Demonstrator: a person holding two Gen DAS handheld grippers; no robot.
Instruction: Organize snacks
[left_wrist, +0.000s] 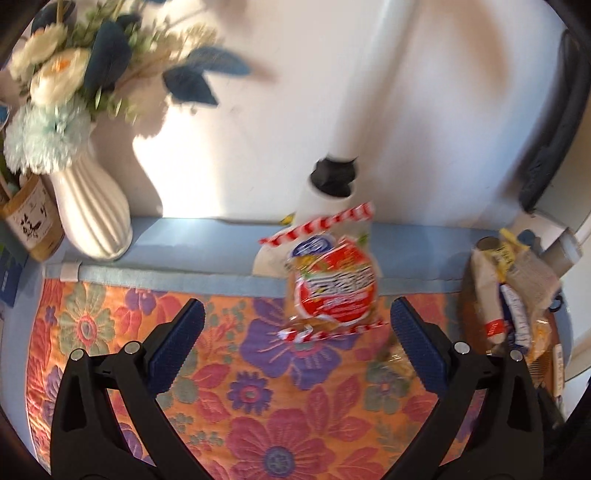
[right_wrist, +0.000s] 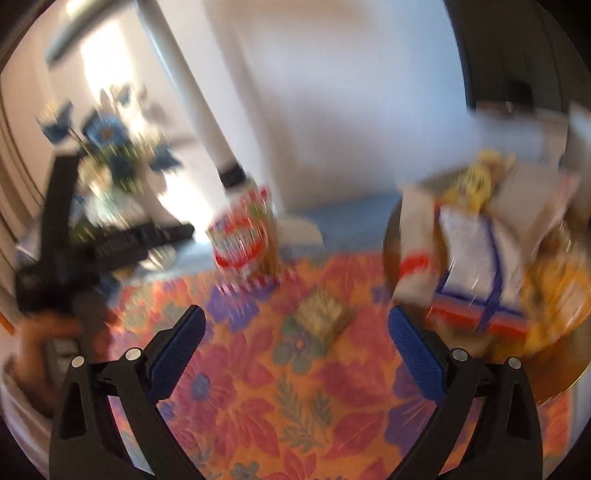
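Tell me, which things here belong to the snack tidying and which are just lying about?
For the job:
red snack bag
small snack packet
basket of snacks
left tool
right tool

Lying about:
vase of flowers
floral cloth
brown box

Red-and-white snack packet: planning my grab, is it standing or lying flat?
Standing: the red-and-white snack packet rises upright, leaning against the white base behind it.

left gripper (left_wrist: 297, 325) gapes above the floral cloth (left_wrist: 258, 387); red snack packet (left_wrist: 332, 284) stands near the table's far edge.

right view blurred, bowl (right_wrist: 554, 373) edge-cropped
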